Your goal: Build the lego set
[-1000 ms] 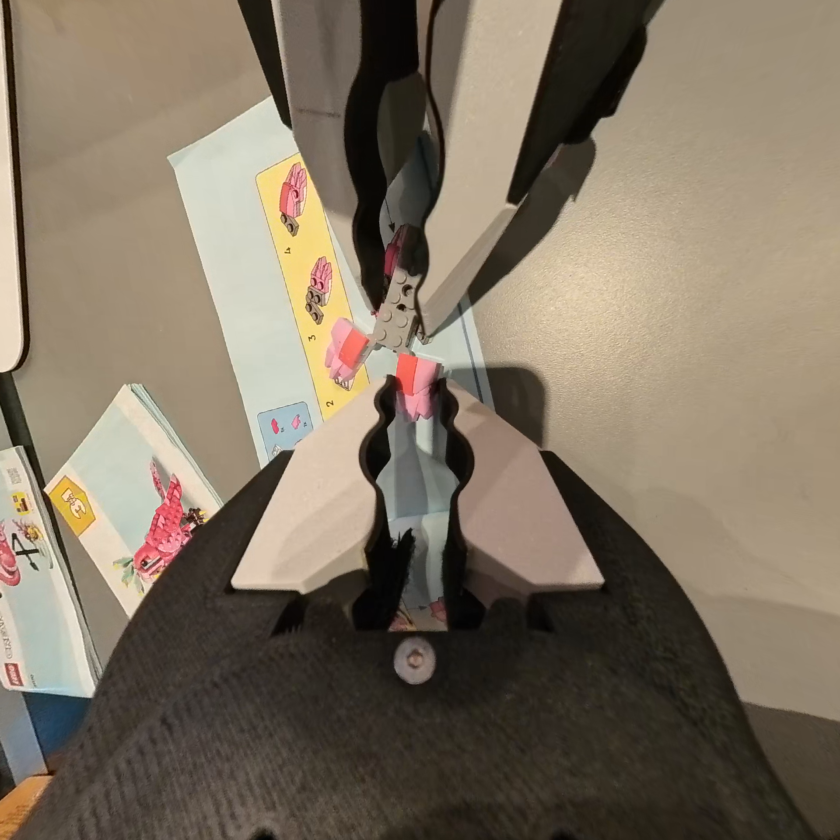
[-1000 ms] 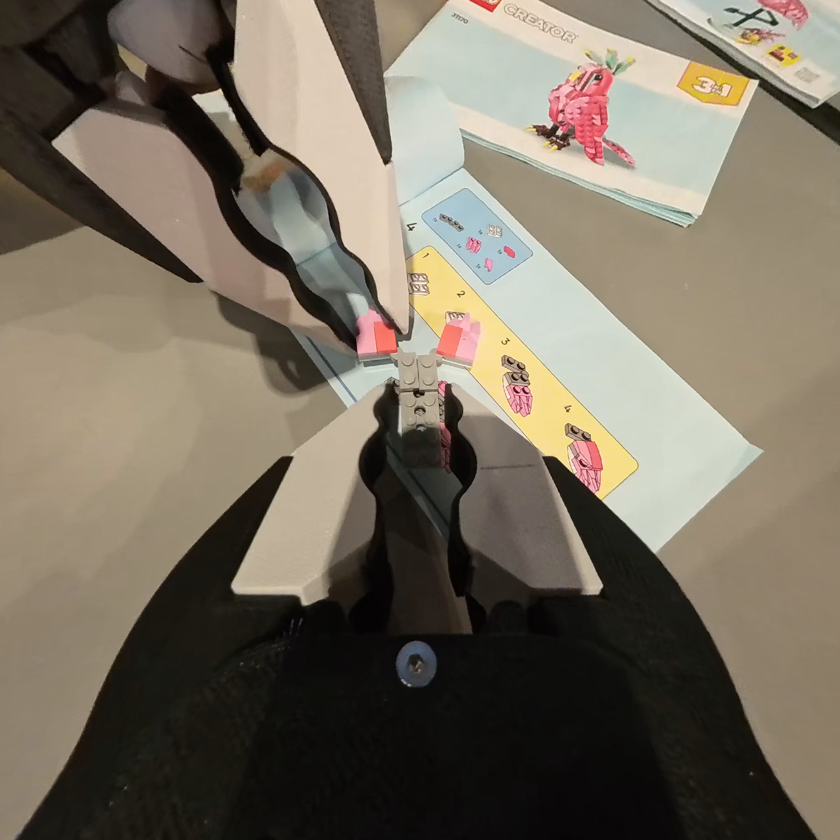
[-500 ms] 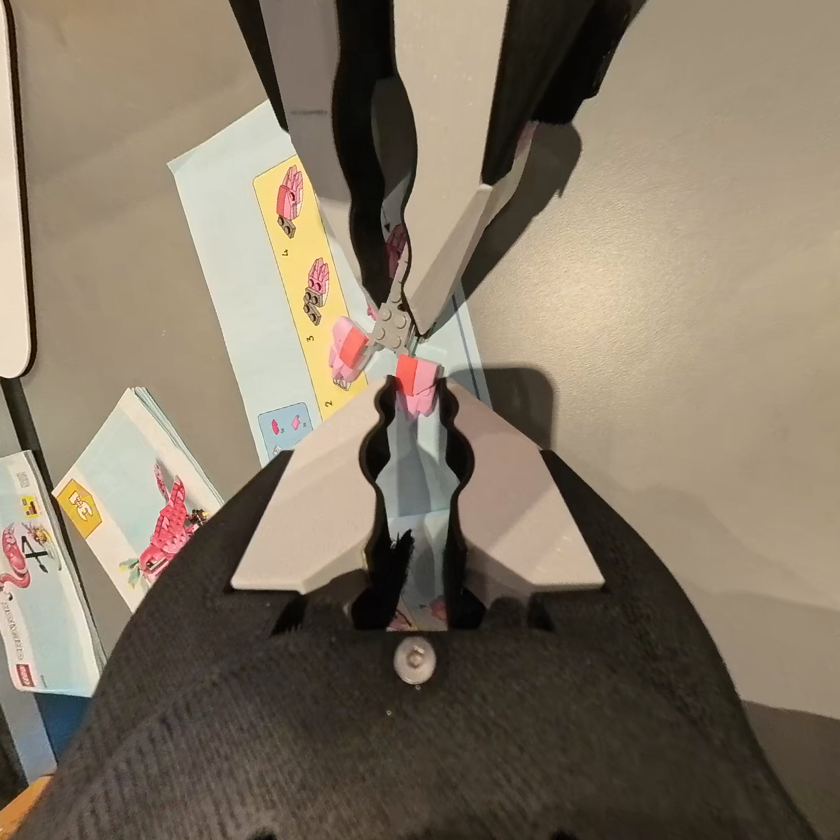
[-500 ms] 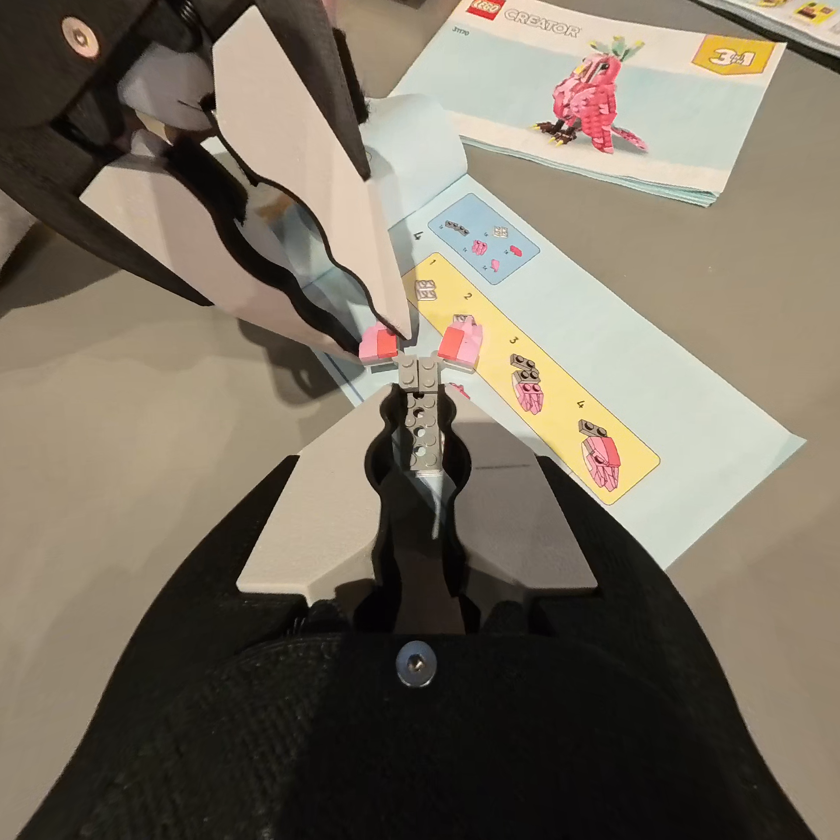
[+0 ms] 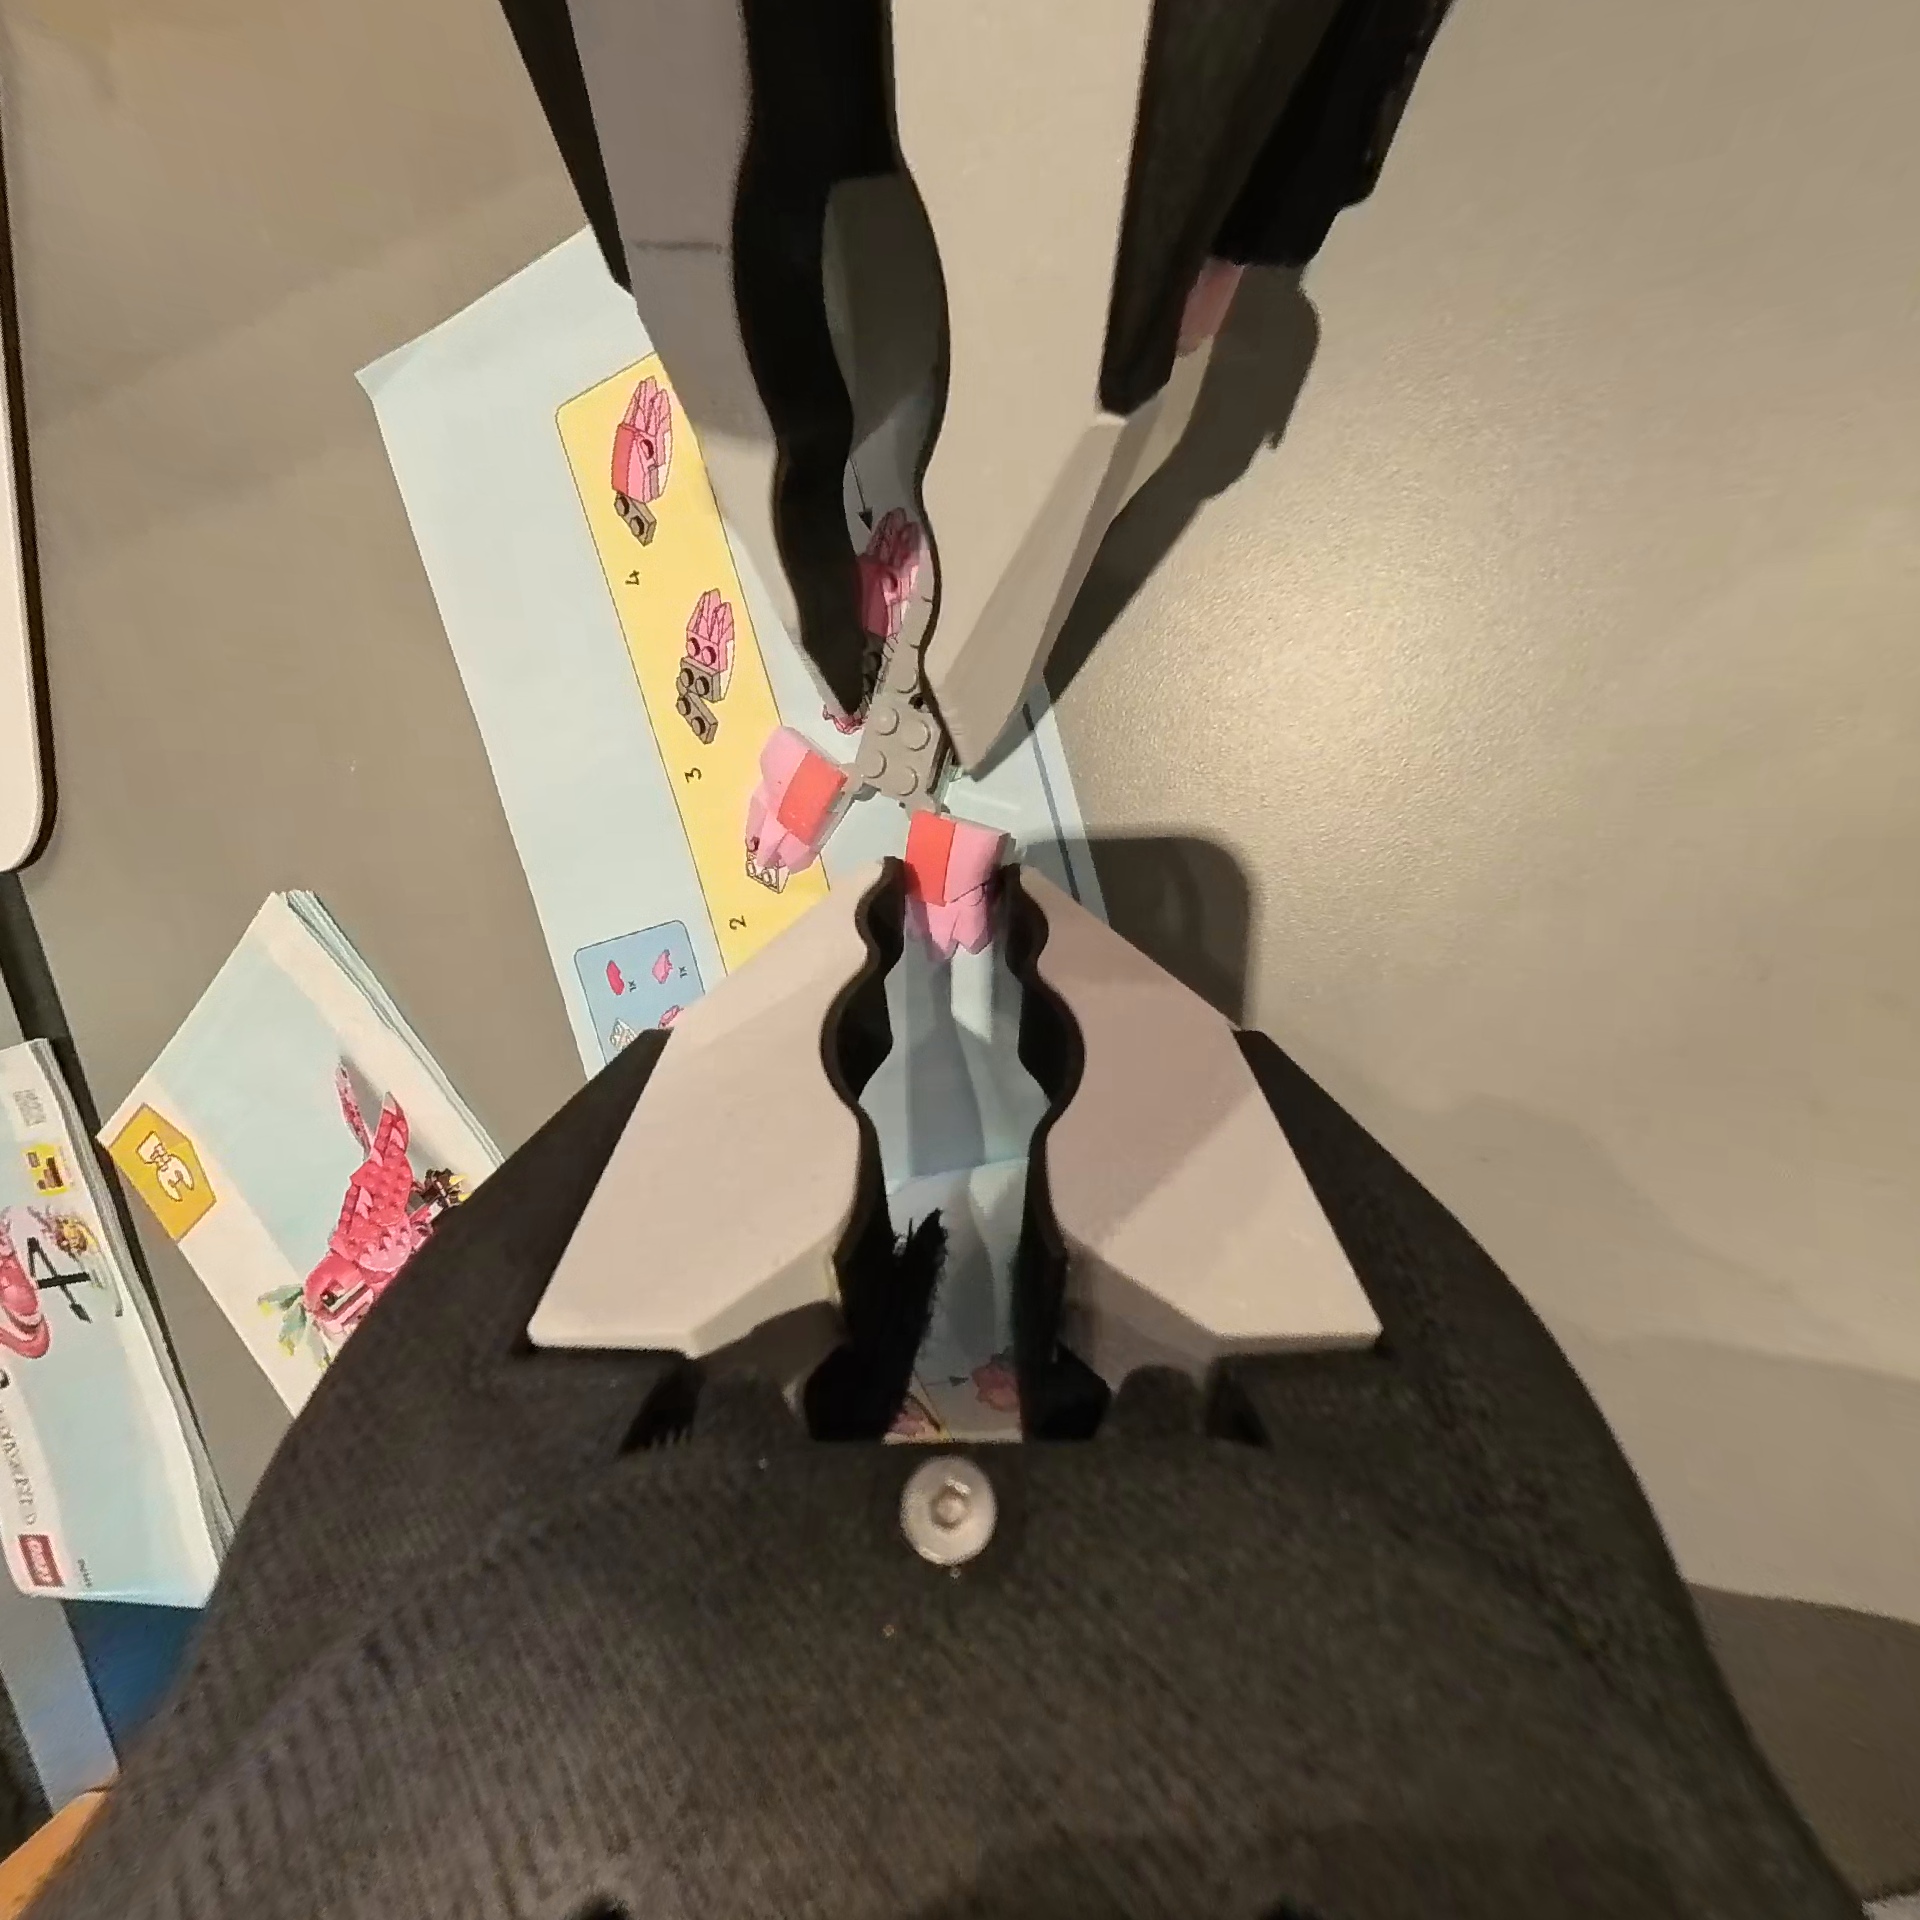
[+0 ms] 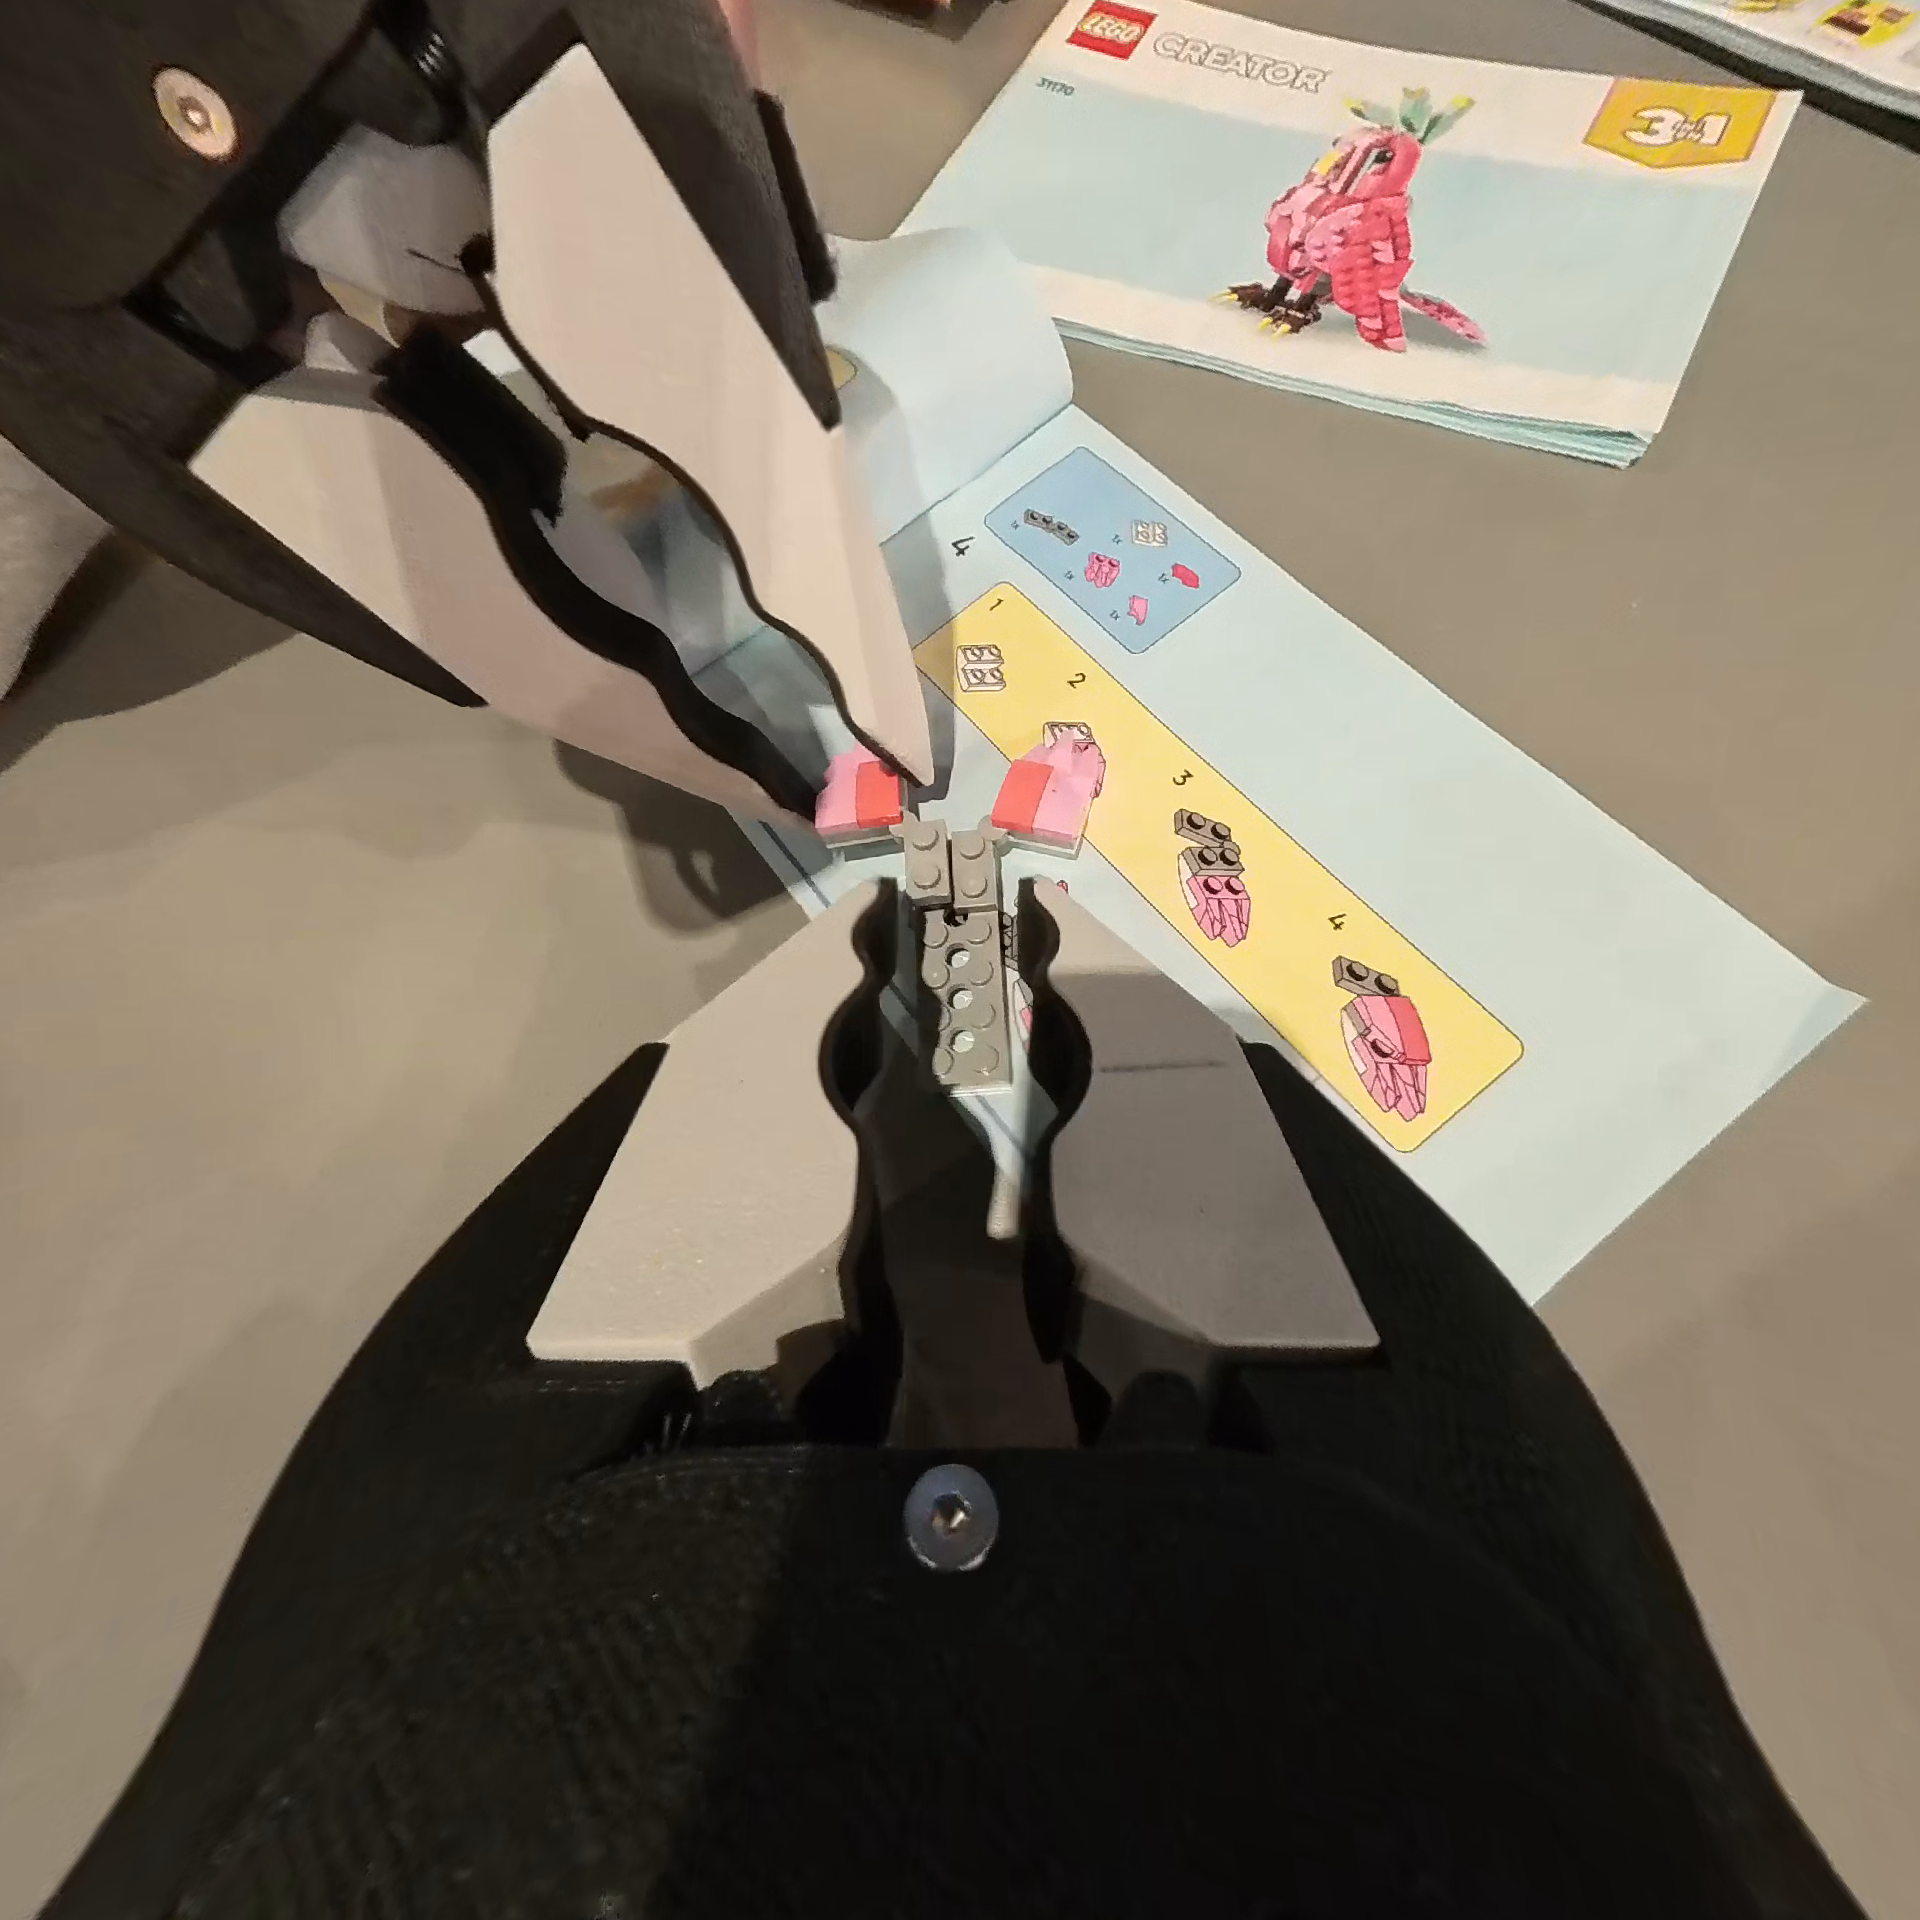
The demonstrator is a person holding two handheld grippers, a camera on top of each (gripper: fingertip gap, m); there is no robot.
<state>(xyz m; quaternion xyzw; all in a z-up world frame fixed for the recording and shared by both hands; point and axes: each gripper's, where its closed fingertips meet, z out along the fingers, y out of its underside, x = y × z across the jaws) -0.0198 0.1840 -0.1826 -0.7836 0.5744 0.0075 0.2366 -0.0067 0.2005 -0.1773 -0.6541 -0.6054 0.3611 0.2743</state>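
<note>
Item: partly built lego assembly (image 6: 961,935). A grey studded plate stem with two pink-and-red foot pieces branching from its far end; held in the air above the open instruction sheet (image 6: 1299,831), near the middle of the grey tabletop (image 6: 312,987).

Handling (judged): light, rigid plastic, smooth-sided and apt to slip or twist in a narrow pinch. The stud joints are the weak points; side load on a foot could pop it off the plate. Best taken by the flat long sides of the grey plate, with pressure kept in line with the studs.

Right gripper (image 6: 956,894): clenched on the grey plate, fingertips closed against its long edges, the plate running back between the fingers. Points forward and slightly down over the sheet.

Left gripper (image 5: 951,878): tips pinched on one pink foot (image 5: 951,883), jaws otherwise narrow. Comes in opposite the right gripper, almost tip to tip, angled down from the far left in the right wrist view.

Second foot (image 6: 1044,795): free, untouched by either tool.

Also present: closed booklet (image 6: 1403,239) with a pink bird on its cover, toward the tabletop's far edge (a further booklet (image 5: 83,1351) lies just beside it).
</note>
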